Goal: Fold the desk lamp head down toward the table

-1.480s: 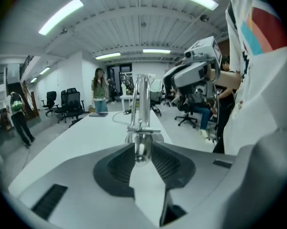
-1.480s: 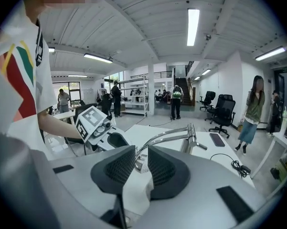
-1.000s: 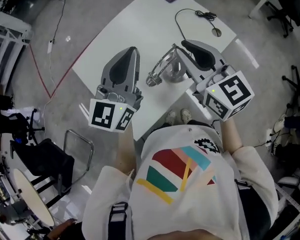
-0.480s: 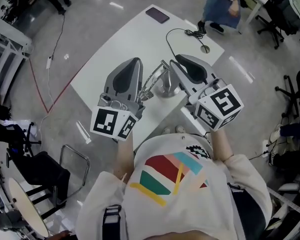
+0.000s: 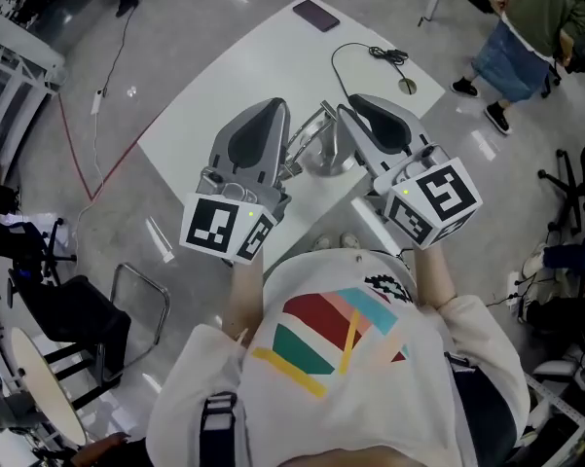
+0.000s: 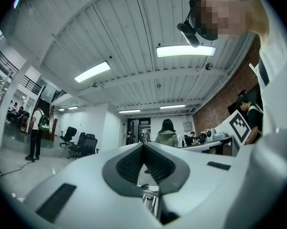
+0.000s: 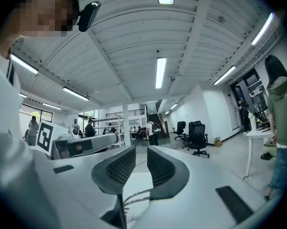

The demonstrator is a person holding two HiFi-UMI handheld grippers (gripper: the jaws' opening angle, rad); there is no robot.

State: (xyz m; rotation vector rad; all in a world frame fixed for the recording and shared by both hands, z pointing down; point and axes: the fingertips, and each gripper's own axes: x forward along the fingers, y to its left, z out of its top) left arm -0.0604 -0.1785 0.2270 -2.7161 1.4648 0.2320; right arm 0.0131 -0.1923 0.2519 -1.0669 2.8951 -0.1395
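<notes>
The chrome desk lamp (image 5: pixel 316 146) stands on the white table (image 5: pixel 224 86), its thin rods sloping down to the left from a round base. My left gripper (image 5: pixel 273 107) hovers just left of it, jaws shut and empty. My right gripper (image 5: pixel 355 105) hovers just right of it, jaws a narrow gap apart with nothing between them. Neither touches the lamp. In the left gripper view the shut gripper (image 6: pixel 143 147) points over the lamp's rods (image 6: pixel 151 203). Below the right gripper (image 7: pixel 141 152) the lamp's rods (image 7: pixel 138 193) also show.
A black cable (image 5: pixel 370 53) with a round plug lies on the far part of the table, and a dark flat slab (image 5: pixel 317 15) lies at its far corner. A person (image 5: pixel 526 27) stands beyond the table at the upper right. A black chair (image 5: pixel 78 319) stands to my left.
My left gripper has moved a little to the right, closer to the lamp. A passer-by has walked from the top middle to the upper right. The right gripper has barely shifted.
</notes>
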